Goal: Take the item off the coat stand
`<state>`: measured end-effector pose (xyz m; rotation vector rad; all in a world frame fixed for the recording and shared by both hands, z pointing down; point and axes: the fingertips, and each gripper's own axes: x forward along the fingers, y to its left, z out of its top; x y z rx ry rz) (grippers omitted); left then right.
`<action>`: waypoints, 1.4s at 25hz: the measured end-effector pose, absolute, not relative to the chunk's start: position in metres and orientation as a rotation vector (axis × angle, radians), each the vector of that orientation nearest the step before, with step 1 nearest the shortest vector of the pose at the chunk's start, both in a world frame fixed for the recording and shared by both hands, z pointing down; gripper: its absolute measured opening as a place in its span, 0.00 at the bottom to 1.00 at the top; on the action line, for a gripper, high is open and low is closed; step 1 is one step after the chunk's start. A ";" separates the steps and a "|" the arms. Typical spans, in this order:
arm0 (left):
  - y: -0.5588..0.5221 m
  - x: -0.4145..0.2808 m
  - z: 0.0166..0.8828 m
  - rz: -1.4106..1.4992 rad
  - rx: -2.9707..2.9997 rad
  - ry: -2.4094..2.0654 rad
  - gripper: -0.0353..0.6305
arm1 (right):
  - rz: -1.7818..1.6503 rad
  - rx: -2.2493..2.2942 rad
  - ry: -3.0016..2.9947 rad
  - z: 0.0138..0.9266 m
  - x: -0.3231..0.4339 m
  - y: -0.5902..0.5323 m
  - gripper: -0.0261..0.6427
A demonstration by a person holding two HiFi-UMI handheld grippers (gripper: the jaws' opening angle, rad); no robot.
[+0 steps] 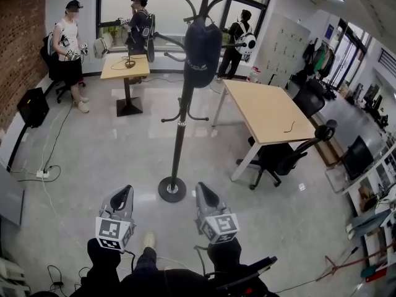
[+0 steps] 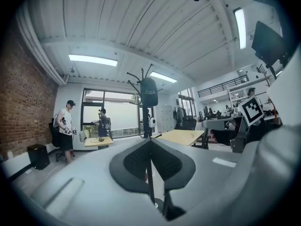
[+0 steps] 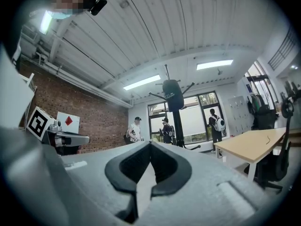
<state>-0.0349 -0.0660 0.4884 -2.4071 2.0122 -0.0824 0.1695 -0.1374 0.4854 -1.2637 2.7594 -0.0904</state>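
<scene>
Head view: a dark bag (image 1: 202, 45) hangs high on the black coat stand (image 1: 179, 135), which rises mid-room from a pale grey floor (image 1: 105, 147), well apart from both grippers. The left gripper (image 1: 123, 197) and right gripper (image 1: 203, 195) hover near, side by side, each with fingers clenched on nothing. The bag looks soft and fairly light, likely to sag and swing. Its top, by the hook, seems the place to grasp and lift clear without tipping the slim stand. A wooden desk (image 1: 269, 113) stands right, a smaller desk (image 1: 125, 67) far left by the windows (image 1: 117, 5), where three people wait beside a brick wall (image 1: 21, 36).
</scene>
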 end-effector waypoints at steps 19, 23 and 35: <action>-0.213 -0.099 0.479 -0.038 -2.522 1.876 0.06 | -0.032 -1.416 2.680 0.463 0.115 -0.256 0.04; -0.236 -0.104 0.479 -0.010 -2.573 1.844 0.06 | -0.020 -1.480 2.652 0.464 0.112 -0.274 0.04; -0.289 -0.111 0.485 0.005 -2.697 1.677 0.06 | -0.004 -1.670 2.535 0.458 0.117 -0.296 0.04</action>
